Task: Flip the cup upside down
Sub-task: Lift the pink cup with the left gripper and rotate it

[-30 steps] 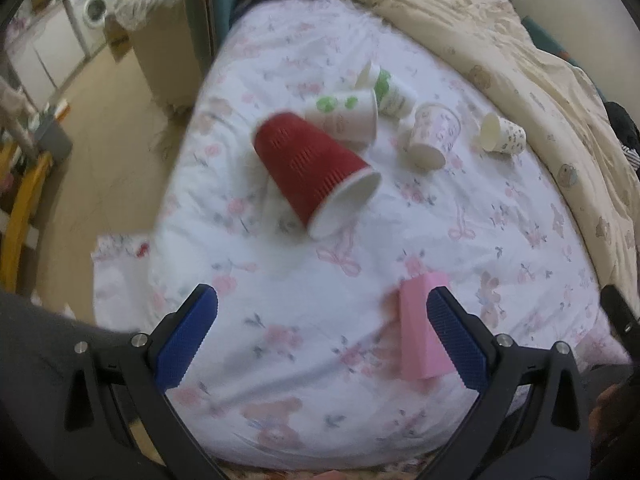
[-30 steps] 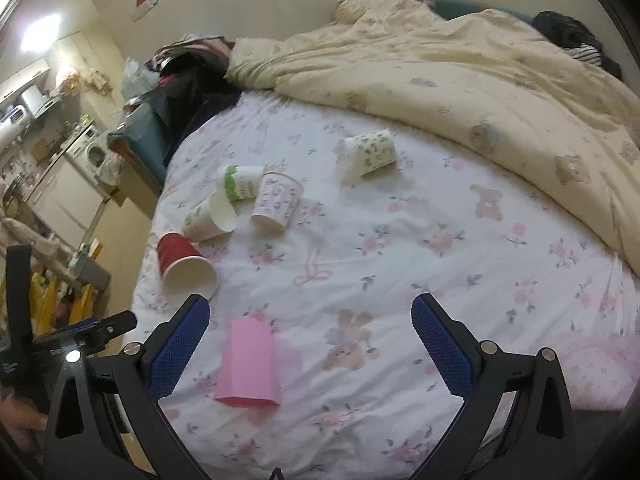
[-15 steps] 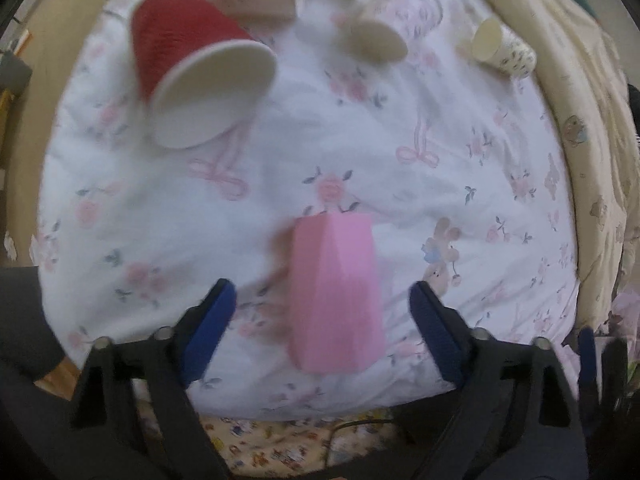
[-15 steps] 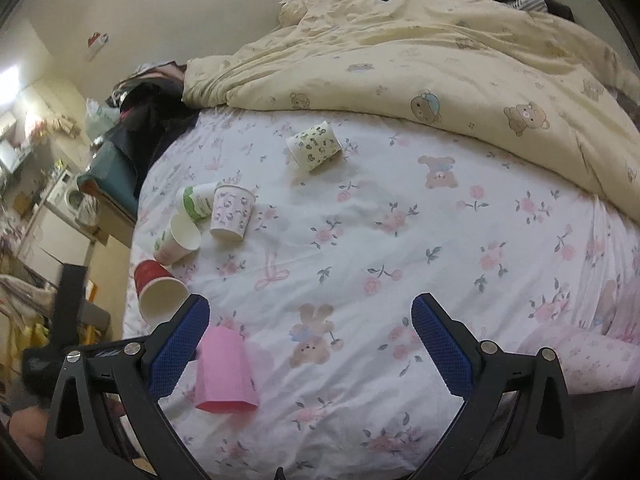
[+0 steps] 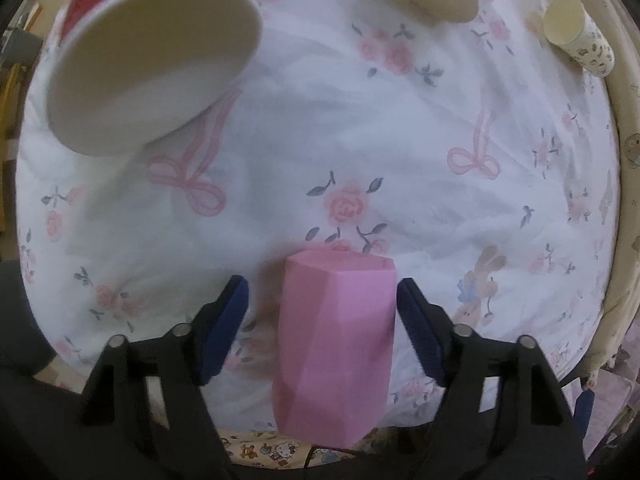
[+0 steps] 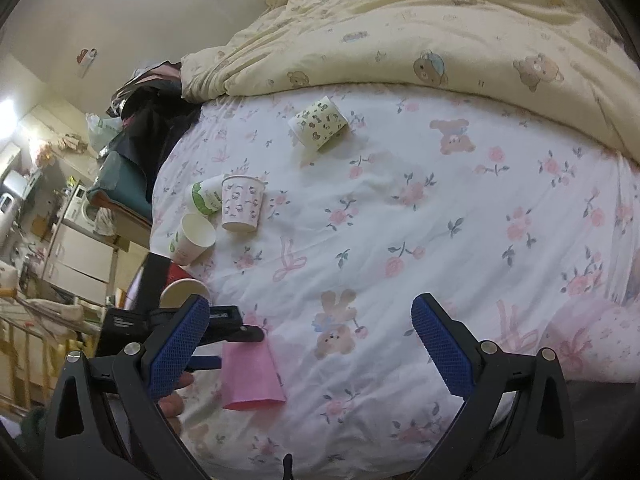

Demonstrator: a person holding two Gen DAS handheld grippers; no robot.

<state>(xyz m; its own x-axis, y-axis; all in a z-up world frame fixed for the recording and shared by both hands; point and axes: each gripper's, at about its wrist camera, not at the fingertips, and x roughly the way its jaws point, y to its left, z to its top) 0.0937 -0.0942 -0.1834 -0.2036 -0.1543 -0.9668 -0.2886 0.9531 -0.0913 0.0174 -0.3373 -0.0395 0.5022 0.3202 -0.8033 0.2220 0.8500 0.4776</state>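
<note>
The pink faceted cup (image 5: 336, 344) lies on its side near the front edge of the white floral bed sheet (image 5: 360, 128), its closed base pointing away from the left wrist camera. In the right wrist view the same cup (image 6: 250, 376) shows its wider end toward the edge of the bed.

The left gripper (image 5: 322, 320) straddles the cup body with its jaws spread. The right blue pad (image 5: 420, 336) sits just beside the cup wall; whether it touches cannot be determined. The left blue pad (image 5: 224, 328) stands clear of the cup, with bare sheet visible in the gap. The cup is not clamped.

The right gripper (image 6: 310, 348) hovers over the sheet to the right of the cup with its jaws wide apart and nothing between them. The black frame of the left gripper is visible behind its left pad.

Further up the sheet, a red paper cup with a white interior (image 5: 152, 60) lies on its side, mouth toward the left wrist camera. A white paper cup with pink print (image 6: 242, 204) stands inverted. A white paper cup with green print (image 6: 192, 240) lies beside it, and another green-banded cup (image 6: 206, 198) lies just behind. A cream patterned paper cup (image 6: 320, 124) lies on its side near the yellow bear-print duvet (image 6: 440, 28).
</note>
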